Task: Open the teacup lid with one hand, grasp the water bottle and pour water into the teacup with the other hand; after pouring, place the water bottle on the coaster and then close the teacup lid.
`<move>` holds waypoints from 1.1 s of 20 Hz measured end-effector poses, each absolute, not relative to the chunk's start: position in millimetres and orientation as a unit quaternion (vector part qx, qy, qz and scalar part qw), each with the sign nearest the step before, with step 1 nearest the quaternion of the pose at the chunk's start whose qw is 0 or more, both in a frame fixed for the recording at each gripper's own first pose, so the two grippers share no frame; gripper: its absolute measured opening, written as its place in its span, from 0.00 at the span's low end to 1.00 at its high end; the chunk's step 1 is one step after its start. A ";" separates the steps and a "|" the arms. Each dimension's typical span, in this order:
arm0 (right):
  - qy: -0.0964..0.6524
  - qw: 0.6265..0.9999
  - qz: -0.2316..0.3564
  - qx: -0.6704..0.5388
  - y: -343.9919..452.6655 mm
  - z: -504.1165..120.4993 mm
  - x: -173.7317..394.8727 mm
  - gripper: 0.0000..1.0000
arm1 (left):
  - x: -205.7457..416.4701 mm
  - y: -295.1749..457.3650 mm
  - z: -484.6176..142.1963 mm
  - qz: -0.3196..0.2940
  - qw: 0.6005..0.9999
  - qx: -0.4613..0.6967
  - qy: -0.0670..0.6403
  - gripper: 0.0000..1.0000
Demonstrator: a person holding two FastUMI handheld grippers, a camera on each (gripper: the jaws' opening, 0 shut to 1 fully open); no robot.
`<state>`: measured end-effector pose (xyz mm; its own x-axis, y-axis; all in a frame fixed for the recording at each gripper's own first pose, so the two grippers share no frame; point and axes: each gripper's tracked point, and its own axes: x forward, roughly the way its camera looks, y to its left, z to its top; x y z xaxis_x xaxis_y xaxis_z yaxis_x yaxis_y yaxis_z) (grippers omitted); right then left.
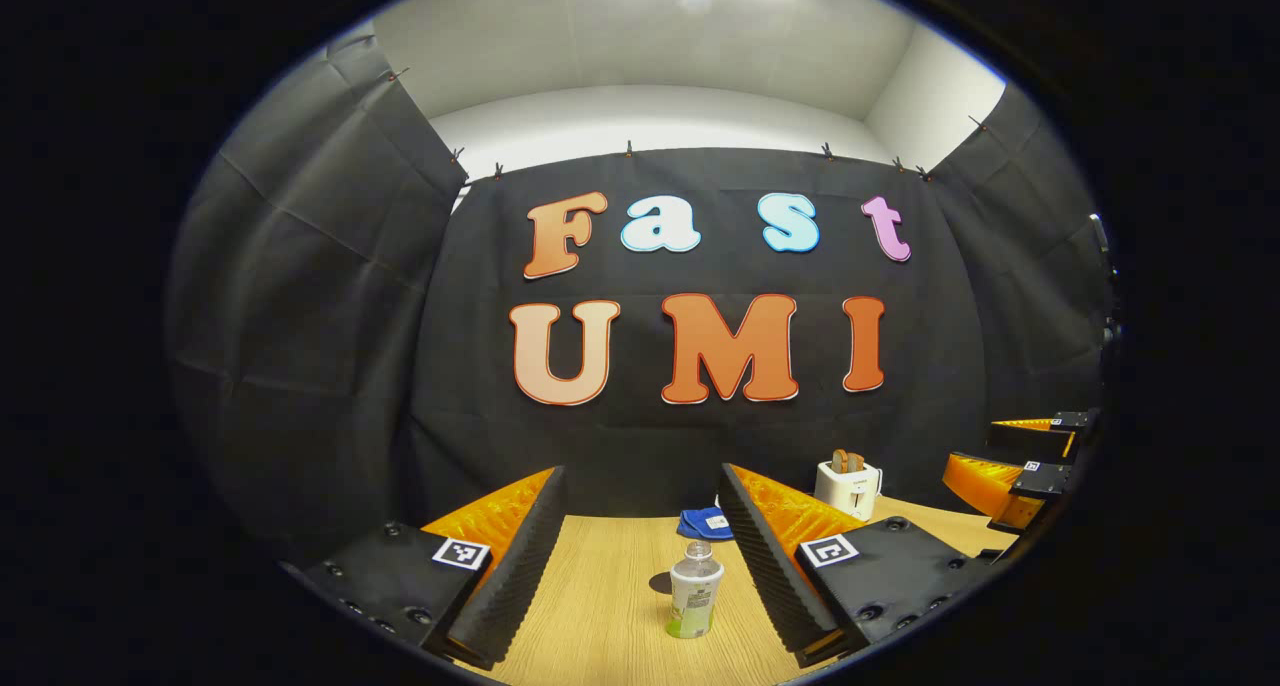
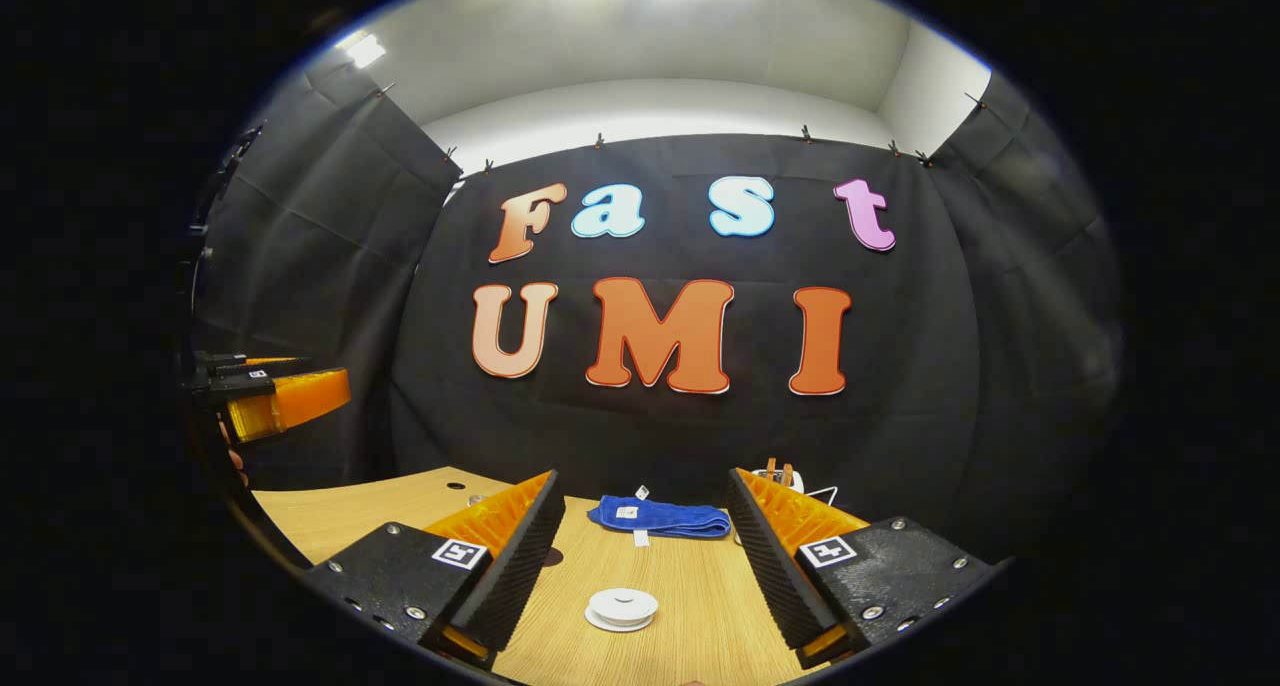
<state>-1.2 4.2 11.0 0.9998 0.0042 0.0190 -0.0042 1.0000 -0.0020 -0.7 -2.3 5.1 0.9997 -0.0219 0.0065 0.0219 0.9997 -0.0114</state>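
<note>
A small clear water bottle [image 1: 695, 591] with a pale label stands upright on the wooden table [image 1: 590, 606], just ahead of my left gripper [image 1: 640, 471]. That gripper is open and the bottle sits between the lines of its fingers, untouched. In the right gripper view, a low white round piece with a small knob, seemingly the teacup lid [image 2: 621, 608], lies on the table [image 2: 700, 606] in front of my right gripper [image 2: 642, 476], which is open and holds nothing. The cup beneath it cannot be made out.
A folded blue cloth [image 2: 660, 518] [image 1: 705, 523] lies near the table's back edge. A white toaster [image 1: 848, 486] stands at the back right. The right gripper [image 1: 970, 446] hovers at the far right; the left gripper [image 2: 330, 381] hovers at the far left.
</note>
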 end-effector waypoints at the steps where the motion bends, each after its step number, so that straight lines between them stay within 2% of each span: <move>1: -0.009 1.000 0.003 -0.002 5.7 11.5 -1.9 0.98 | -0.8 -1.7 4.9 -0.010 1.000 -0.007 -0.003 0.94; 2: -0.009 1.000 0.004 -0.004 6.1 11.2 -1.6 0.98 | -0.5 -2.0 5.1 -0.011 1.000 -0.009 -0.004 0.97; 3: -0.010 1.000 0.006 -0.006 7.3 11.3 -2.3 0.98 | -0.8 -1.8 5.0 -0.011 1.000 -0.011 -0.004 0.94; 4: -0.010 1.000 0.007 -0.009 8.3 12.2 -2.3 0.98 | -0.8 -1.8 4.5 -0.011 1.000 -0.012 -0.004 0.97; 17: 0.009 0.999 0.020 -0.024 22.4 -18.0 9.8 0.96 | 3.0 -11.0 -21.8 -0.040 0.999 -0.026 0.011 0.97; 22: 0.034 0.999 0.030 -0.030 30.2 -54.2 24.2 0.90 | 8.1 -25.8 -48.3 -0.058 0.998 -0.012 0.017 0.97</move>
